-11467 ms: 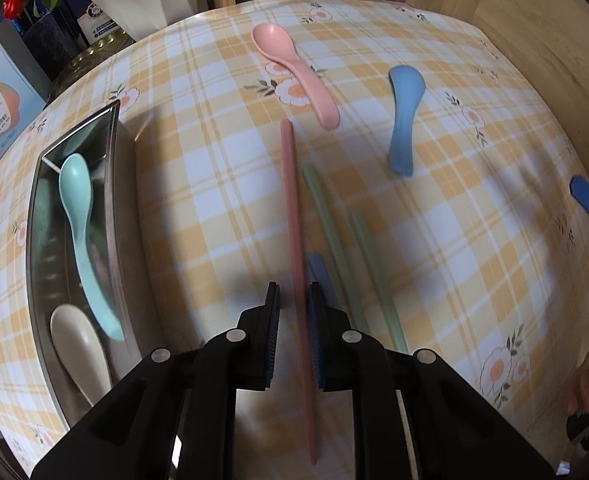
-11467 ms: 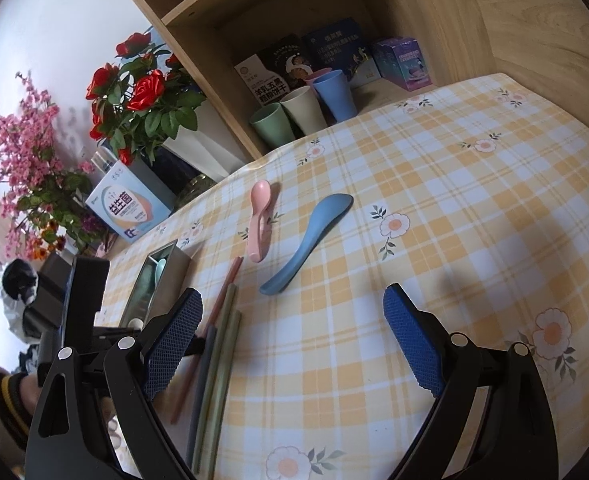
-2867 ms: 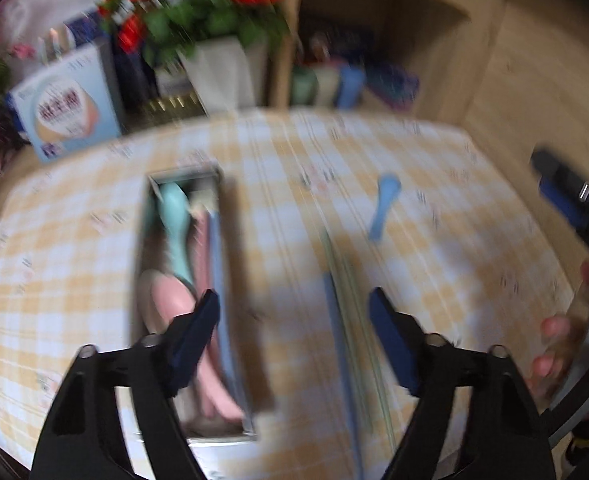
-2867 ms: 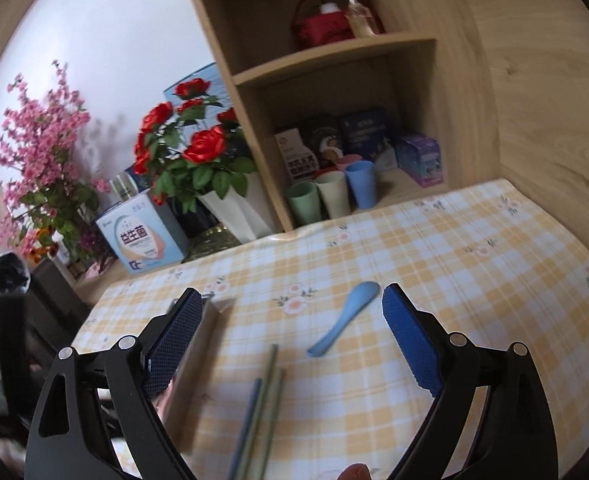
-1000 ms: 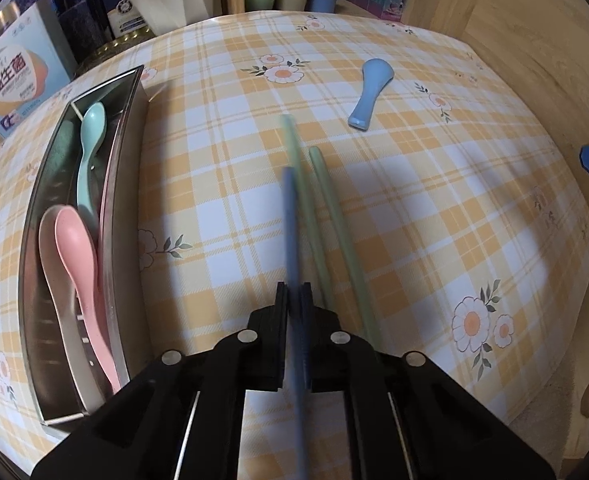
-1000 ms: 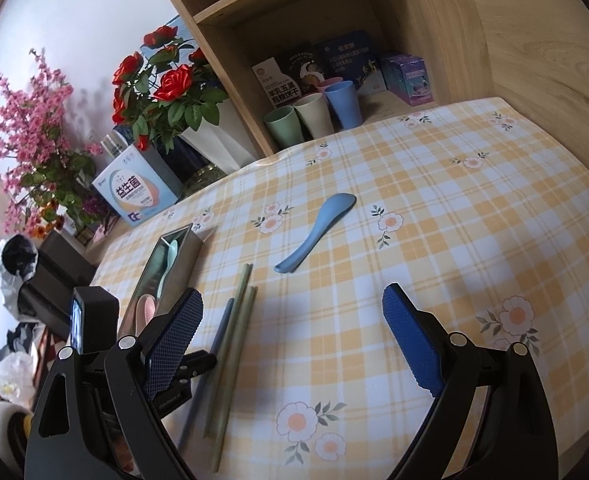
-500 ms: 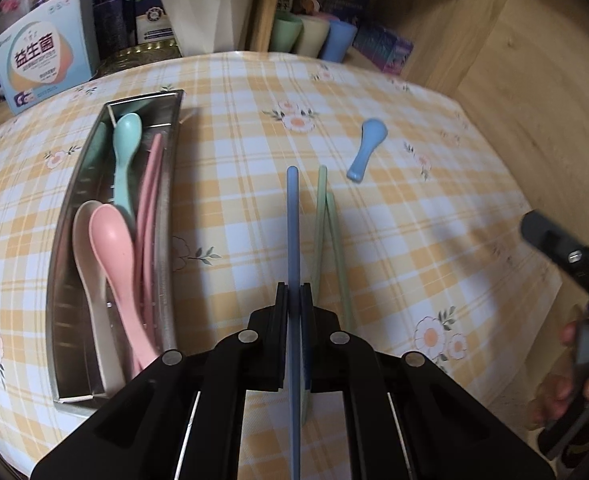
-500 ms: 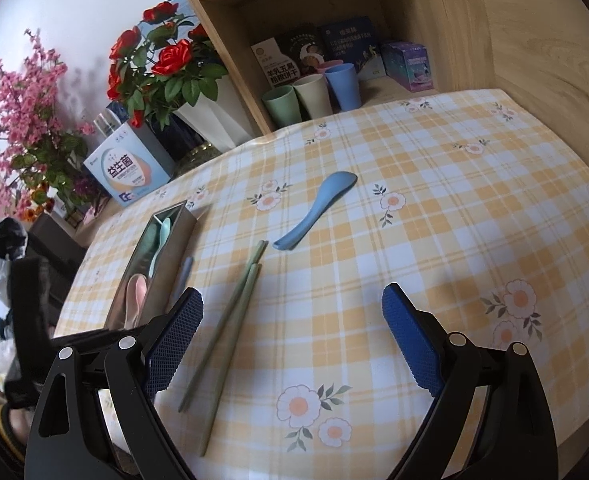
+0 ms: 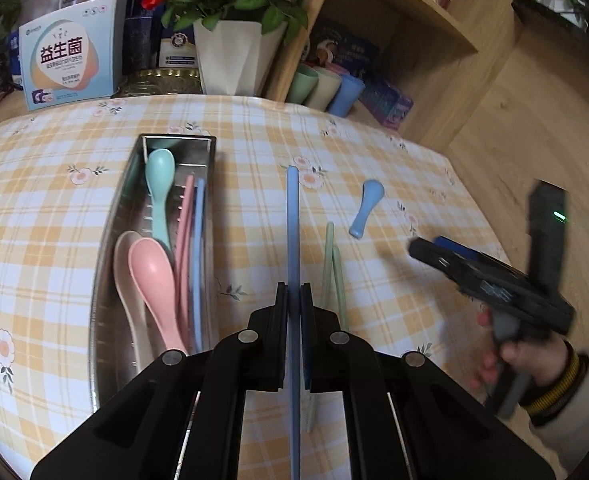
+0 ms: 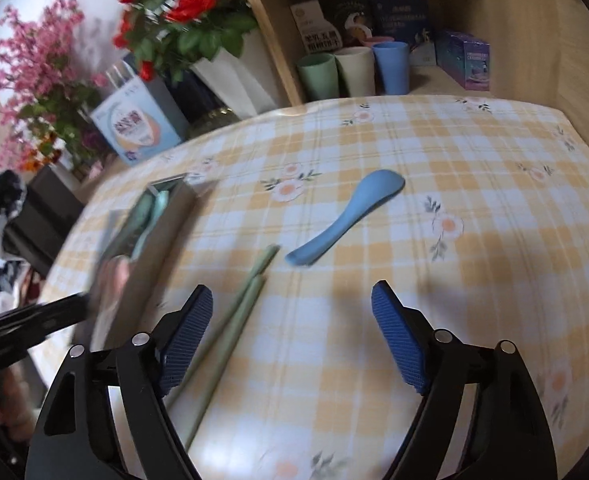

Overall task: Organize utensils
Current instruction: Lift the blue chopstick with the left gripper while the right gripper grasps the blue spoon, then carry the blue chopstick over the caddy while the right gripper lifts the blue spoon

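Here our left tool (image 9: 293,300) clamps the blue chopstick (image 9: 292,216), pointing straight ahead over the checked counter (image 9: 54,208); our right tool (image 10: 292,344) gapes empty.

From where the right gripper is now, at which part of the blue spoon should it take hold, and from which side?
Probably the narrow handle of the blue spoon, from above with the fingers across it. The spoon lies flat on the tablecloth, so no finger can get under it, and the bowl end is wide. The open right gripper is already near the handle tip.
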Motion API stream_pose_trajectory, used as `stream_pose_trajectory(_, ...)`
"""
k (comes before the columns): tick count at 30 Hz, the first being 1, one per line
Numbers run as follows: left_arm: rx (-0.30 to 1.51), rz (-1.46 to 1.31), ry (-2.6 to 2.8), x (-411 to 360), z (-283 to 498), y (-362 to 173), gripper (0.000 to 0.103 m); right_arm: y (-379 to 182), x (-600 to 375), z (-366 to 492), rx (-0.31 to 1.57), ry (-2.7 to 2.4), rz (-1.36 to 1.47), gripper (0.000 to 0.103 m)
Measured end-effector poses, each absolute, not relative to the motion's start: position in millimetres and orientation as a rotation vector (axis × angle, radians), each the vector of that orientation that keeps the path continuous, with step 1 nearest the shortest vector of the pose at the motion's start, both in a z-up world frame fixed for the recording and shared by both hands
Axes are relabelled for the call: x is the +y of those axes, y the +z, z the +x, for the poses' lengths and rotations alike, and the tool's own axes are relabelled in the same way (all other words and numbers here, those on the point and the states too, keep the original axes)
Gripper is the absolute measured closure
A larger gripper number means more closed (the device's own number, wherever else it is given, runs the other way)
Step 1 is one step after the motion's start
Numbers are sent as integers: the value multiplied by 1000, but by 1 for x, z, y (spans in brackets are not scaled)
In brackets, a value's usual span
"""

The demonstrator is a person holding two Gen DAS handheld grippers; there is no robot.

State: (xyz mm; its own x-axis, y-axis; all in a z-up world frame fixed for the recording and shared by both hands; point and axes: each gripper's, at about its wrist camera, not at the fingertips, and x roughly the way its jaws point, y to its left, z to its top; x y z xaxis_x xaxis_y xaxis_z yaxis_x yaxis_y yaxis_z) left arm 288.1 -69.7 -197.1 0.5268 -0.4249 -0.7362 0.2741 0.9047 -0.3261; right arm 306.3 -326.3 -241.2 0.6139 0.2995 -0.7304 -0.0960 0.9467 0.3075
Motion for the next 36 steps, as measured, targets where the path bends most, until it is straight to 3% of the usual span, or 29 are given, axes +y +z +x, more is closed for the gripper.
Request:
stream_pose_trajectory(5, 914, -197, -403, -56, 288, -195, 97, -252, -327, 356, 910, 180, 178, 26)
stream_pose_trajectory(16, 897, -266, -403, -34, 294, -189, 97, -274, -315, 403, 984, 60, 116, 46)
stream_pose_trajectory(23, 890, -312, -433, -30, 296, -186, 97, -286, -309, 411, 1030, -29, 55, 70)
stream_pose_trajectory(25, 883, -314, -435, -28, 294, -184, 97, -288, -308, 412, 1027, -37, 73, 73)
stream_pose_trajectory(28, 875, -325, -434, -23, 294, -182, 97, -288, -302, 413, 1028, -19, 63, 89)
stream_pose_trajectory(36, 879, -333, -438, -21, 294, -183, 97, -287, -283, 414, 1037, 44, 24, 89)
